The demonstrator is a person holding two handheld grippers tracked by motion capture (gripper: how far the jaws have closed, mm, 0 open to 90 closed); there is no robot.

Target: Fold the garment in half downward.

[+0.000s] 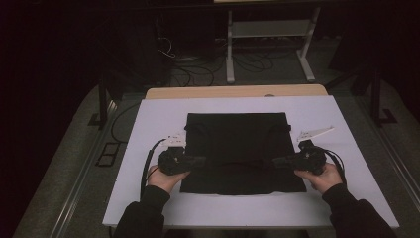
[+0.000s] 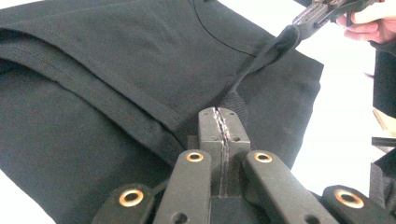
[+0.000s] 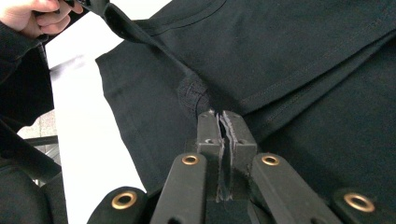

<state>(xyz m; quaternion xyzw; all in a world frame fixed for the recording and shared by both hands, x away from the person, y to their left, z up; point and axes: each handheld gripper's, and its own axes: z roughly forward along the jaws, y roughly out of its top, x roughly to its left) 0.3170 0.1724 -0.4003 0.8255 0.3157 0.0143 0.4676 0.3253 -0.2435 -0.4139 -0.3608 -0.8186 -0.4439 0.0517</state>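
Step in hand: folding the black T-shirt (image 1: 237, 148); judging by the pinched cloth, both claws have hold of a fold edge across the near half of the shirt, one at each side.
How to do it well: lift both sides together and level, keep the fabric between the claws lightly taut so the fold line runs straight, and carry the edge over without dragging the layer underneath; I judge uneven height would skew the fold.
Garment: a black knit T-shirt with stitched hems and a curved neckline seam (image 2: 219, 35), already doubled into a rough rectangle, mostly flat with a few soft ridges.
Where it lies: in the middle of the white counter (image 1: 148, 129), its near edge close to the person's hands.
Left claw (image 1: 200, 160): clamped on the shirt's left edge, jaws pressed together on a bunch of cloth; in the left gripper view its tips (image 2: 222, 122) bite a thick fold.
Right claw (image 1: 277, 161): clamped on the right edge; in the right gripper view its tips (image 3: 223, 125) nip the fabric, the jaws nearly meeting.
Stretched strip: a taut band of cloth (image 3: 154, 44) runs from one claw to the other.
Surroundings: a wooden table edge (image 1: 237, 91) beyond the far side; cables on the dark floor.
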